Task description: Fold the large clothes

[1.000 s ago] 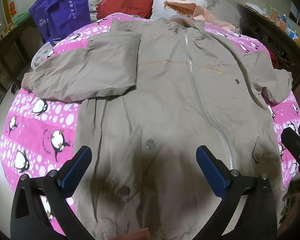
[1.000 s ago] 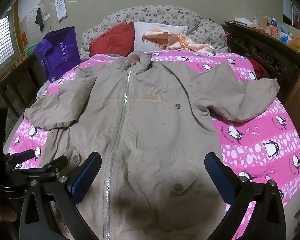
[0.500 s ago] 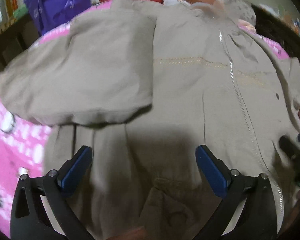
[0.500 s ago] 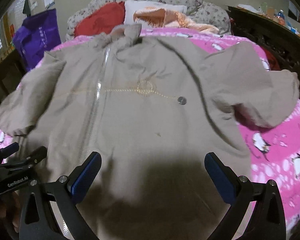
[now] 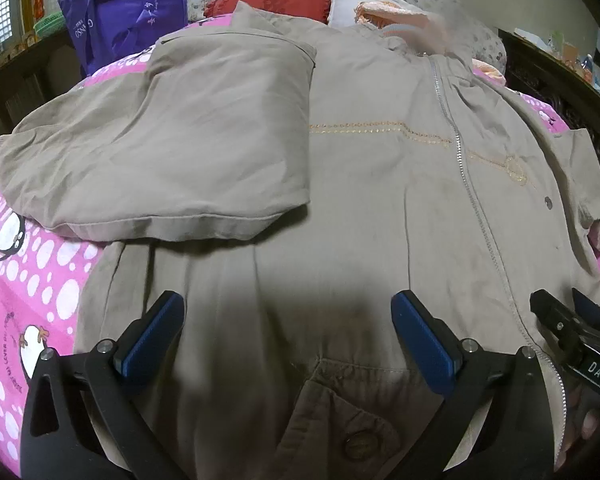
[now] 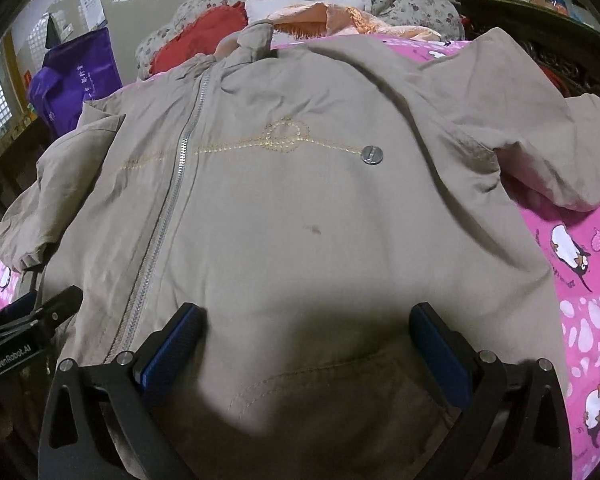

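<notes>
While the pink penguin bedspread (image 5: 40, 264) shows only at the edges, the beige jacket (image 5: 364, 208) lies flat over most of the bed, zipped front up, collar toward the pillows (image 6: 300, 4) and hem nearest the cameras. Judged from this, the fold has barely begun. One sleeve (image 5: 172, 152) is already laid across the chest panel, its cuff hanging off toward the bed's side; the other sleeve (image 6: 540, 132) is spread outward over the bedspread, not yet brought in. The body remains at full length, so folding hem to collar is also left. Over the lower front, the left gripper (image 5: 286, 332) and right gripper (image 6: 306, 344) both hover with fingers spread wide, gripping nothing, near the pocket flaps (image 5: 340, 420).
</notes>
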A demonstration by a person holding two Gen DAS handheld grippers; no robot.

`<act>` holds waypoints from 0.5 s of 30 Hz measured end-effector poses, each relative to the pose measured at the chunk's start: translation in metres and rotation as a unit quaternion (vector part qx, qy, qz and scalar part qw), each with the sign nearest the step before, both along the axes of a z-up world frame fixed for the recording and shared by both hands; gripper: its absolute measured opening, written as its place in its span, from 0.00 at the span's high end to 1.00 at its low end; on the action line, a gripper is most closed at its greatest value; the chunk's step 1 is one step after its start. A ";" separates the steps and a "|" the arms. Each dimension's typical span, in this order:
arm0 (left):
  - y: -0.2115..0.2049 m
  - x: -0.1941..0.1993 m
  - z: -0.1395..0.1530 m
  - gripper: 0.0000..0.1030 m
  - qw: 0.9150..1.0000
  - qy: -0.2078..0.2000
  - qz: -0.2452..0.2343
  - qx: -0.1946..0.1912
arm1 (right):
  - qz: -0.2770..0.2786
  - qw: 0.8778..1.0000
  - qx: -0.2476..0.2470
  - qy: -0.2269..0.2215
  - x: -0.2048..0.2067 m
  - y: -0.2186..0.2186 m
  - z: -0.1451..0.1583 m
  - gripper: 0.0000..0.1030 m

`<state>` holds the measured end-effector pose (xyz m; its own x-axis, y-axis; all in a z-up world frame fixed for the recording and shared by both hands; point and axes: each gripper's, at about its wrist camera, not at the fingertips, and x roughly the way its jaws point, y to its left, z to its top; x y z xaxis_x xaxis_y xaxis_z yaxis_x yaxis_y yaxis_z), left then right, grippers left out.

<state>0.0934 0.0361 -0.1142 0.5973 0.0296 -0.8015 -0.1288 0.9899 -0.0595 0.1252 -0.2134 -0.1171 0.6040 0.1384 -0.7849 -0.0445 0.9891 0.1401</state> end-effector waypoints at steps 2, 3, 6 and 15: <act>0.000 0.000 0.000 0.00 1.000 0.001 0.000 0.001 | 0.000 1.000 0.000 0.001 0.001 0.000 0.000 0.01; -0.001 0.001 0.000 0.00 1.000 0.002 -0.001 0.003 | 0.000 1.000 -0.001 0.002 0.002 0.001 0.001 0.01; -0.001 0.002 0.000 0.00 1.000 0.002 -0.002 0.004 | -0.001 1.000 -0.005 0.004 0.003 0.003 0.002 0.01; -0.003 -0.001 0.000 0.00 1.000 -0.003 -0.003 0.004 | -0.001 1.000 -0.005 0.002 0.003 0.005 0.002 0.01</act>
<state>0.0924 0.0335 -0.1145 0.6018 0.0320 -0.7980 -0.1219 0.9912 -0.0522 0.1282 -0.2088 -0.1154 0.6017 0.1303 -0.7880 -0.0425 0.9904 0.1314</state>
